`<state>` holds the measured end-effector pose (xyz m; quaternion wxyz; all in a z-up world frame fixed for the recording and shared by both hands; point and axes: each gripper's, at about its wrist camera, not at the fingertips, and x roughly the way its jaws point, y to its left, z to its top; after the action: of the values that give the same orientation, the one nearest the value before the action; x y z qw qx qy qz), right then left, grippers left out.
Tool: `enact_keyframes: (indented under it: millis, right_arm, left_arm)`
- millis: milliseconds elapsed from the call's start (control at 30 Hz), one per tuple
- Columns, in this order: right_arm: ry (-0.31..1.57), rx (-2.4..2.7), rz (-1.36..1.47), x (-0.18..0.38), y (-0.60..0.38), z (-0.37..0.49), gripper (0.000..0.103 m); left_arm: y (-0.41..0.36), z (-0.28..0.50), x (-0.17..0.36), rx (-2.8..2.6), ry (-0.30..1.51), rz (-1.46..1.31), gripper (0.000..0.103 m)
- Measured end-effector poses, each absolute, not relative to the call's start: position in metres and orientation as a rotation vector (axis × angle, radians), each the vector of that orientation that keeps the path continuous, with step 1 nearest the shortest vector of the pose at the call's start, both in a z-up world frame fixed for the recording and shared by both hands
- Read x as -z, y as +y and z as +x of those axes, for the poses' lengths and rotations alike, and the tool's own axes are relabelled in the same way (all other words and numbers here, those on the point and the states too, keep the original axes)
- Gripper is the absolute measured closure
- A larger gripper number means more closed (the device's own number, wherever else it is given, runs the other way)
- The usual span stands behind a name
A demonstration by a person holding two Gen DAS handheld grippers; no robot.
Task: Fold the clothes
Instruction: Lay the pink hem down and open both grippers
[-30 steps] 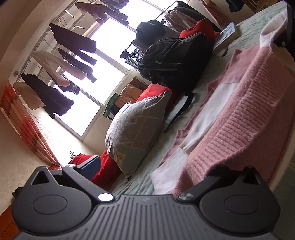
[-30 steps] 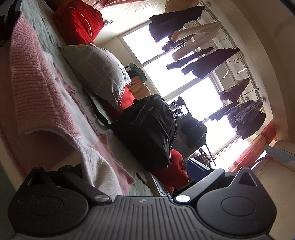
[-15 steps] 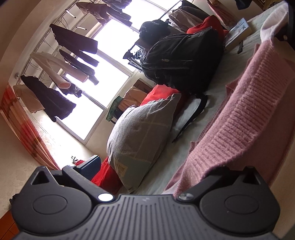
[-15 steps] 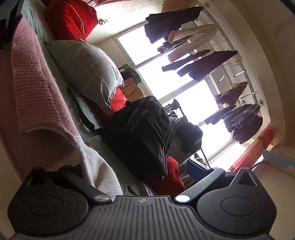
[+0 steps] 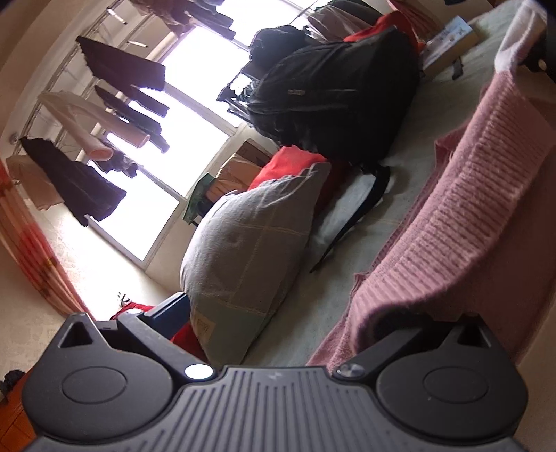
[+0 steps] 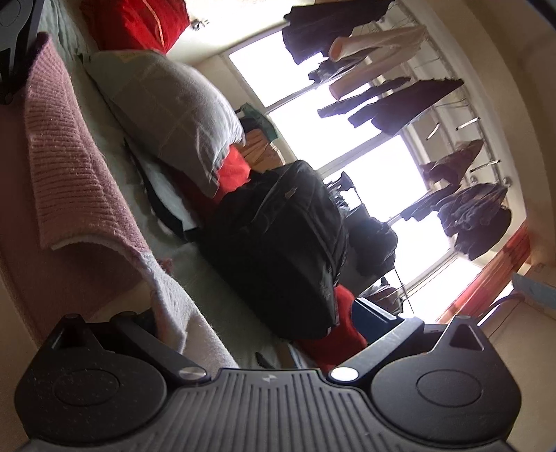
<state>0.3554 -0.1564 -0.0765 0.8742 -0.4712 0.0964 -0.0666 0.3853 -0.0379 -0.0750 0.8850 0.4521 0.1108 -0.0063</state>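
Observation:
A pink ribbed sweater hangs lifted above the pale bed cover, stretched between my two grippers. My left gripper has its jaws spread: the blue left finger is bare, and the right one is hidden under the sweater's hem. My right gripper is also spread, its left finger buried under the sweater's whitish part and its blue finger bare. Each view shows the other gripper, black, at the far end of the pink sweater.
On the bed behind the sweater lie a grey pillow, a black backpack, red cushions and a box. Dark clothes hang on a rack before the bright window.
Both grippers have risen with the sweater. Its white and pink lower part, which lay on the bed, has gone out of view, and more bare bed cover shows.

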Motion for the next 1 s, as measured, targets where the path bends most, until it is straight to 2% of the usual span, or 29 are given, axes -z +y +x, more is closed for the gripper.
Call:
enact_keyframes:
  millis: [267,433,767,1000]
  right_arm:
    - [0.308,0.077,-0.924,0.088,-0.163,0.379,0.000]
    - [0.362,0.028,-0.851,0.082,-0.172,0.381,0.000]
    - [0.409,-0.162,-0.625,0.033,-0.199,0.337,0.000]
    - [0.509,-0.388,-0.468,0.023,-0.214,0.307,0.000]
  left_arm:
    - [-0.035,0.413,0.087,0.051,0.337,0.889,0.000]
    - [-0.022,0.410,0.076,0.071,0.378,0.821,0.000]
    - [0.017,0.360,0.021,0.271,0.441,0.593,0.001]
    - [0.032,0.314,0.026,0.530,0.608,0.434,0.001]
